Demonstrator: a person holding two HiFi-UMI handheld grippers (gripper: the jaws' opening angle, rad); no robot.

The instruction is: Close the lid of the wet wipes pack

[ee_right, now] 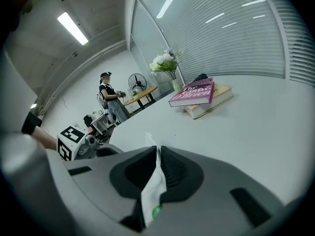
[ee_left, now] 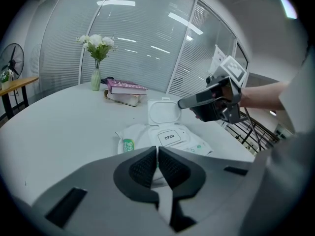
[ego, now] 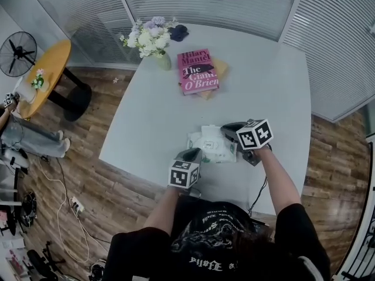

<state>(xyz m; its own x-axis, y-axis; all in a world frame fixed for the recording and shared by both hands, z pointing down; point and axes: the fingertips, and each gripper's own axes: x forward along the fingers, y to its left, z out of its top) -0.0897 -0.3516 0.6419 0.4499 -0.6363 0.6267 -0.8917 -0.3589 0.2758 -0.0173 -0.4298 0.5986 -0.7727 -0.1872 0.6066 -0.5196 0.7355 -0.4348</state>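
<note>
- white table carries the wet wipes pack, which lies flat near the person's edge, between the two grippers.
- lid is flipped up, roughly upright at the far side of the pack's top. the "open" label lies flat on the pack just in front of it.
- left gripper sits at the pack's near-left end. in the left gripper view its jaws are pressed together with only a hairline slit, tips right over the pack's near edge. can't tell whether any film is caught between the pads.
- right gripper is over the pack's far-right side. in the left gripper view its tip sits at the lid's upper right corner.
- right gripper view: jaws are clamped on a thin white sheet with a small green mark near the camera end. its pointed tip pokes out past the pads. can't tell if it's a wipe or part of the pack's film.
- far side of the table: pink book stacked on a tan one, vase of flowers to its left, all well apart from the pack.
- off the table, at the head view's left: round yellow table and a fan.
- a person stands in the background of the right gripper view.
</note>
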